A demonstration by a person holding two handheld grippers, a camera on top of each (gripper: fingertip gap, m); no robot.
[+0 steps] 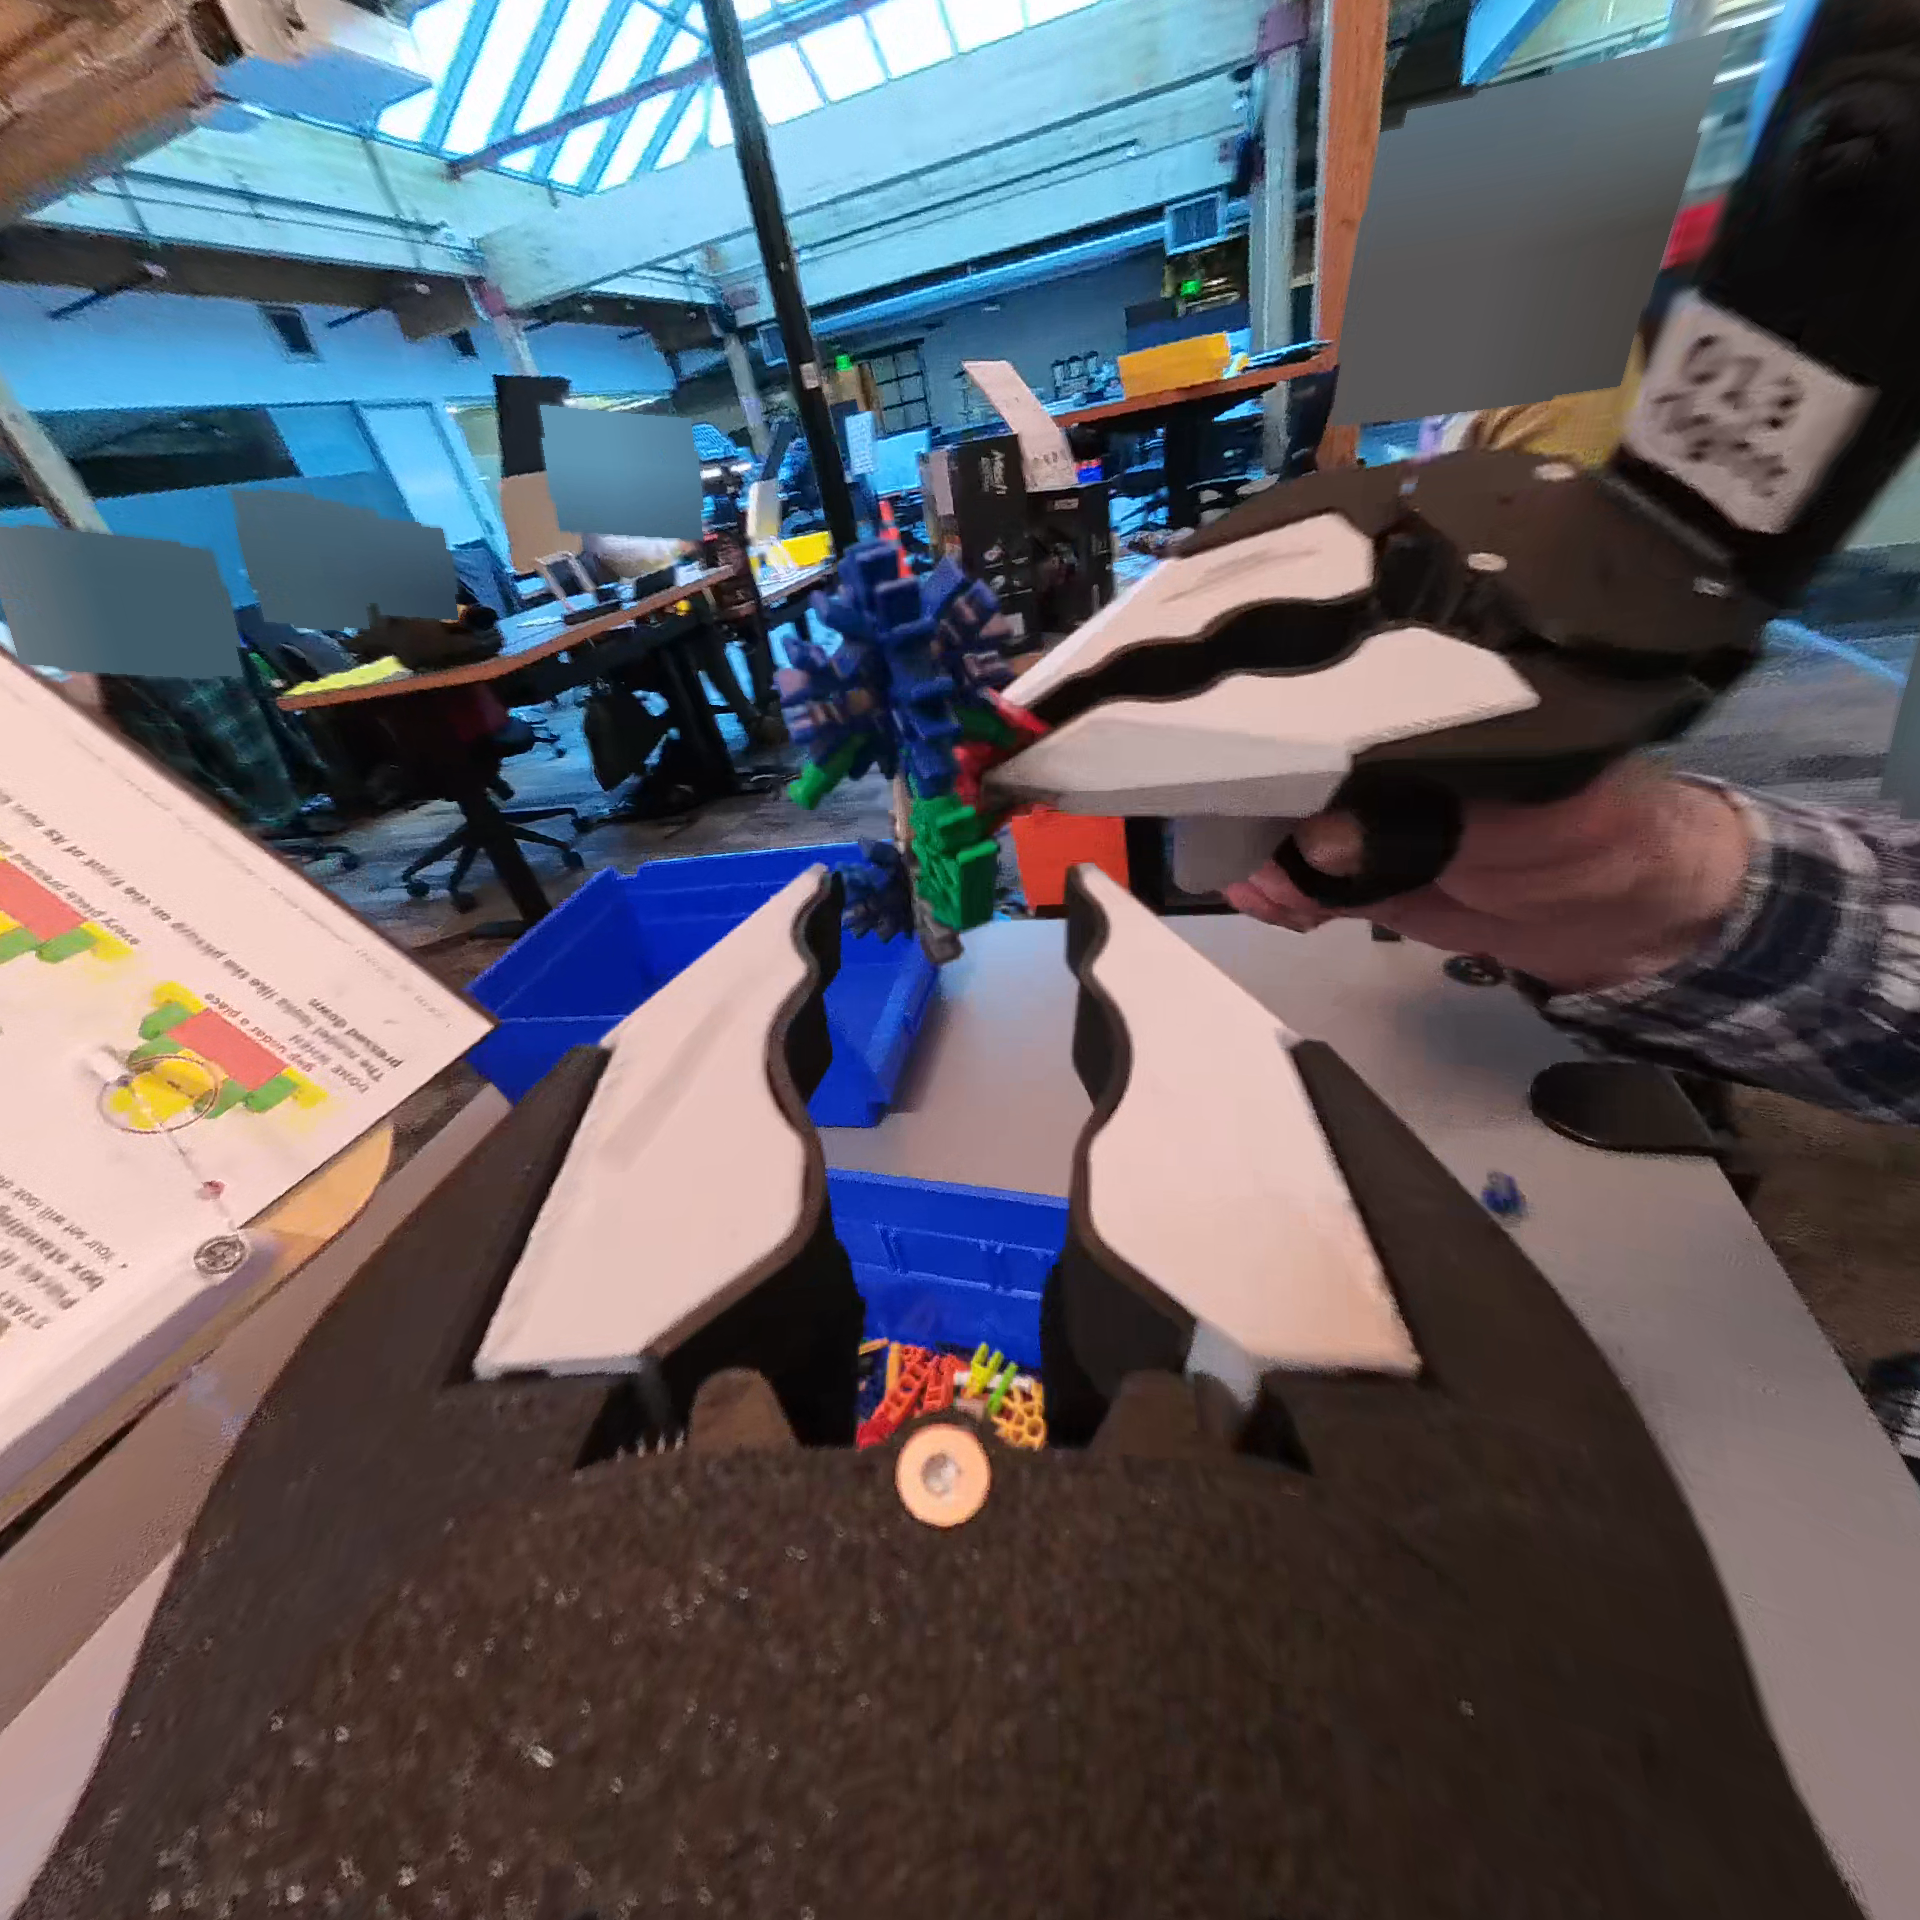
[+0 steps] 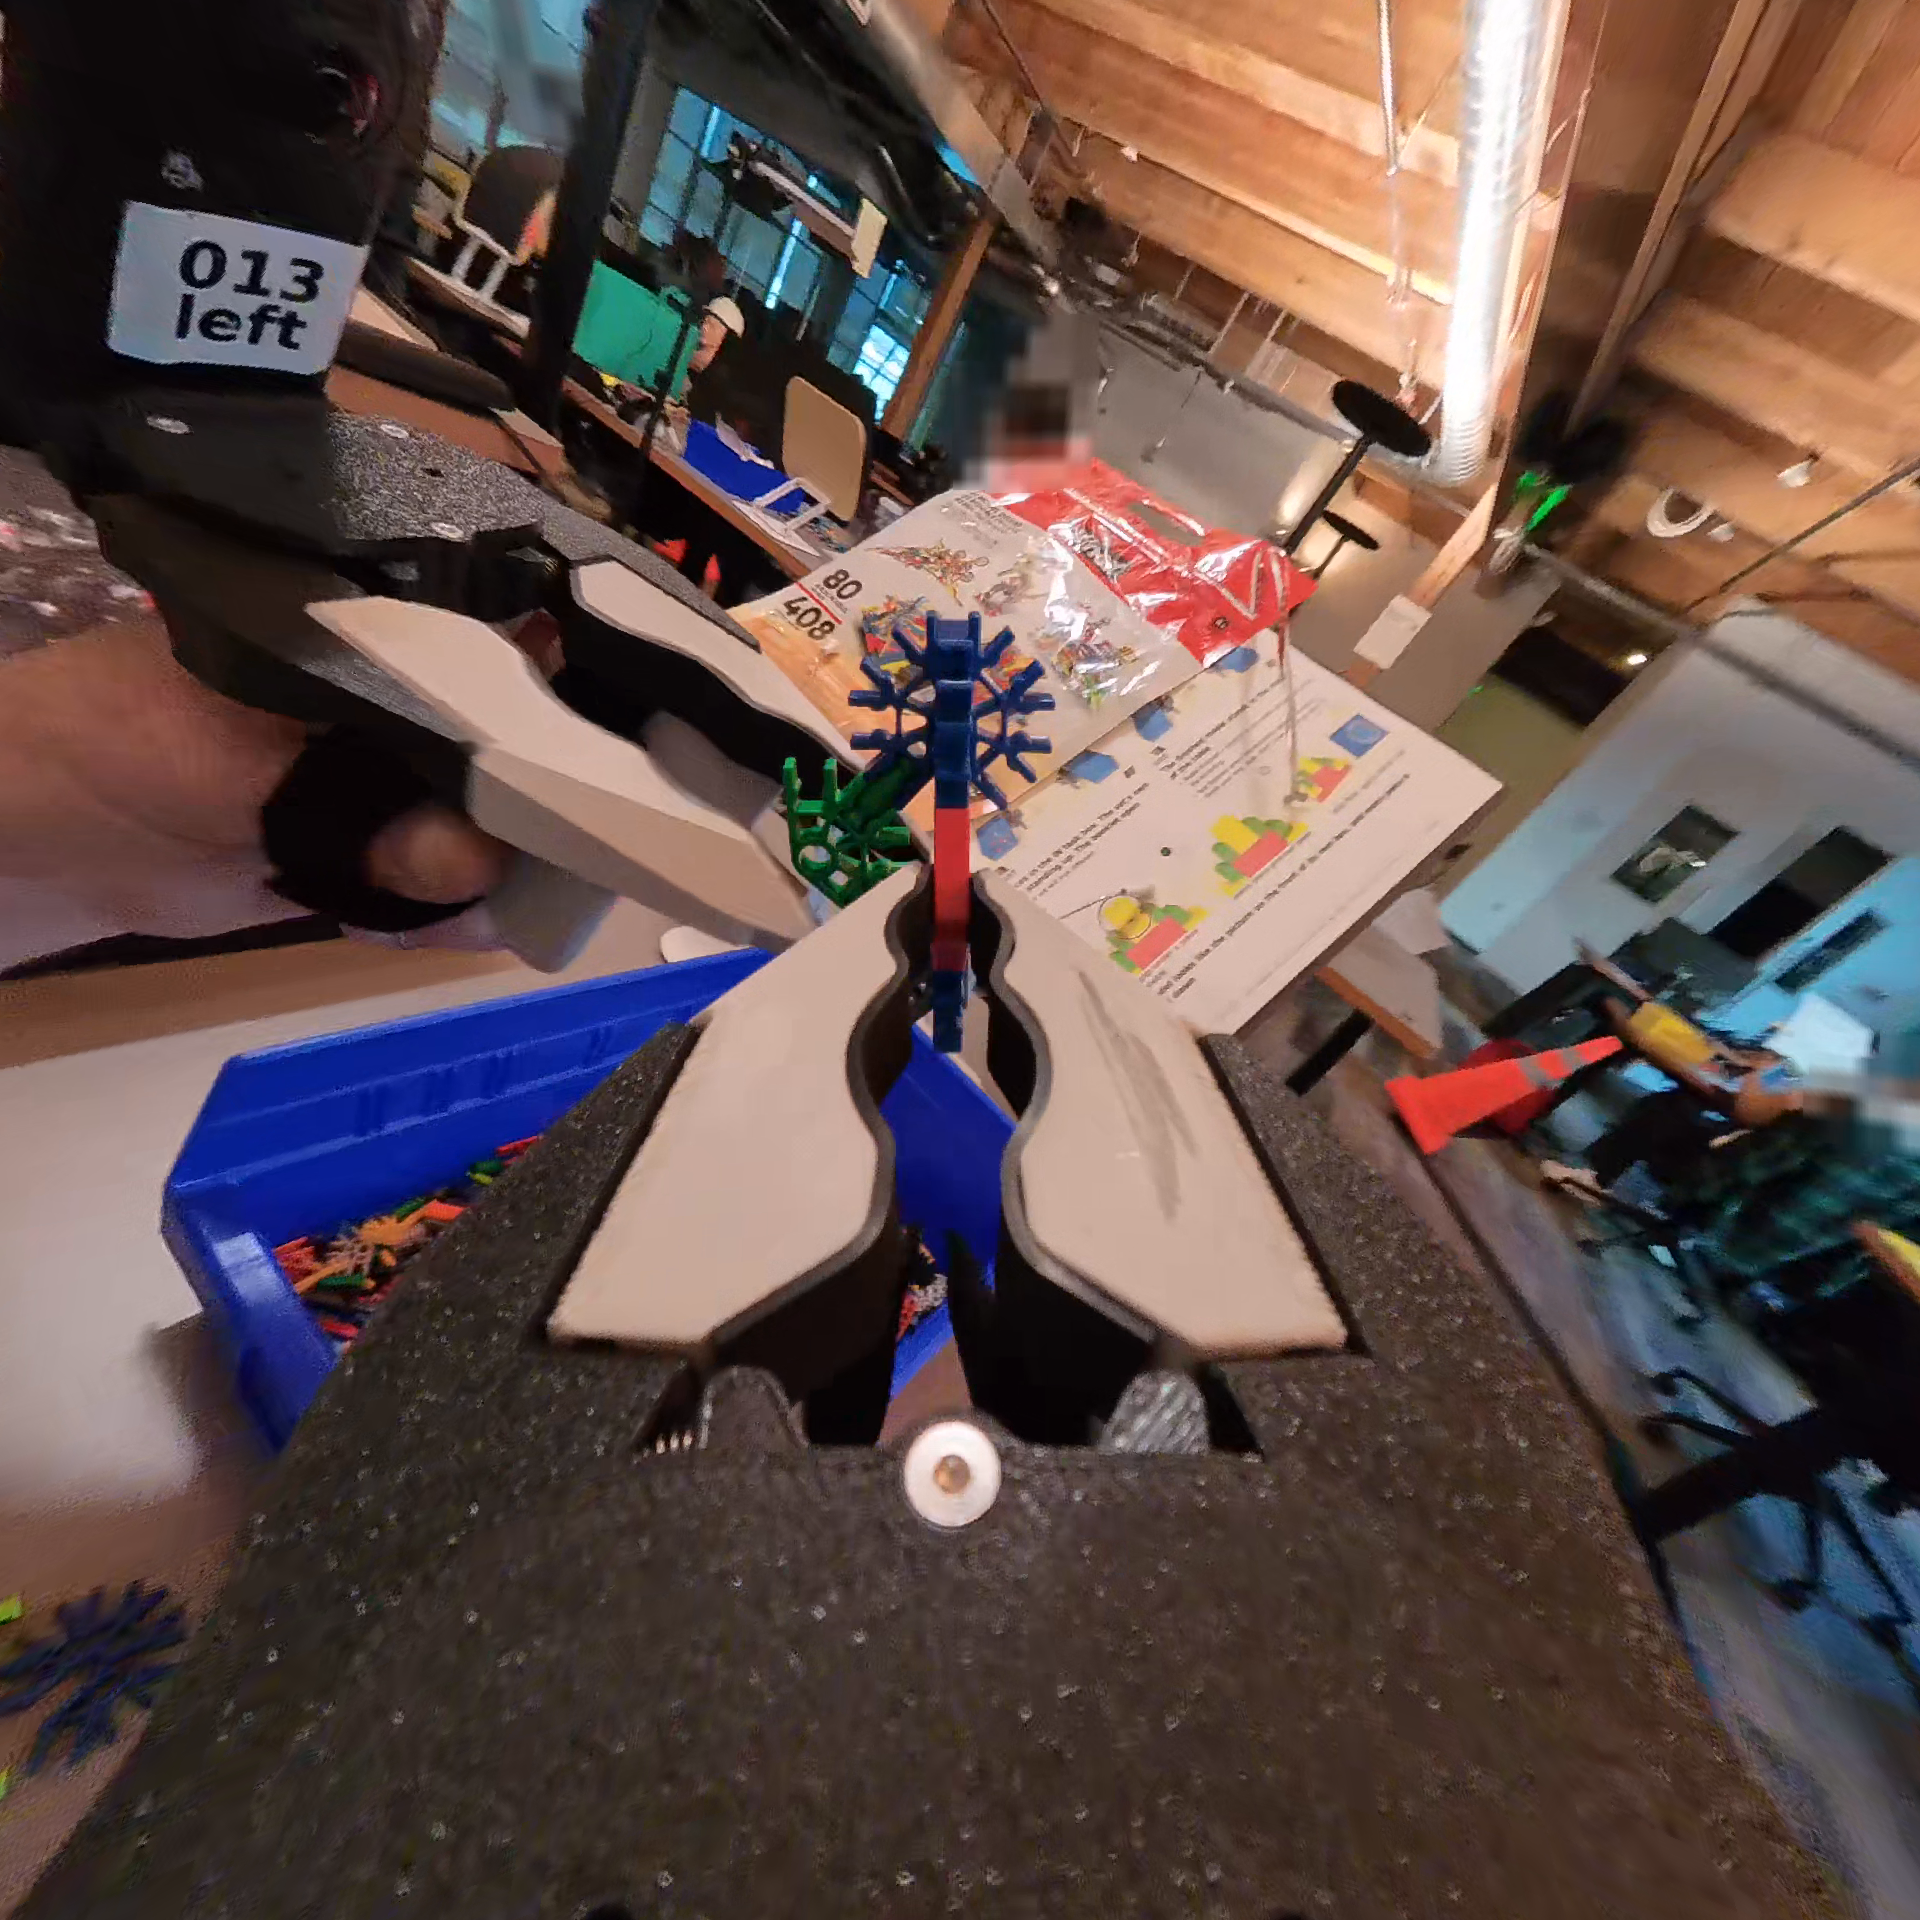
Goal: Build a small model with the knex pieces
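My right gripper (image 2: 951,883) is shut on the red rod (image 2: 951,862) of a small toy build made of plastic rods and connectors. A blue snowflake-shaped connector (image 2: 951,707) tops the rod and a green connector (image 2: 842,831) sticks out to its left. In the left wrist view the same build (image 1: 925,727) hangs in the air from the right gripper (image 1: 1013,743), which a hand holds. My left gripper (image 1: 956,894) is open just below and in front of the build, its pads not pressing on it. It also shows in the right wrist view (image 2: 821,821), close to the green connector.
A blue bin (image 2: 416,1091) of loose coloured pieces sits under the grippers; a second blue bin (image 1: 582,987) stands behind it on the grey table (image 1: 1351,1039). A tilted instruction sheet (image 2: 1247,831) and a red bag (image 2: 1174,561) stand beyond. An orange cone (image 2: 1496,1091) lies at right. The tips of both grippers are at nearly the same place.
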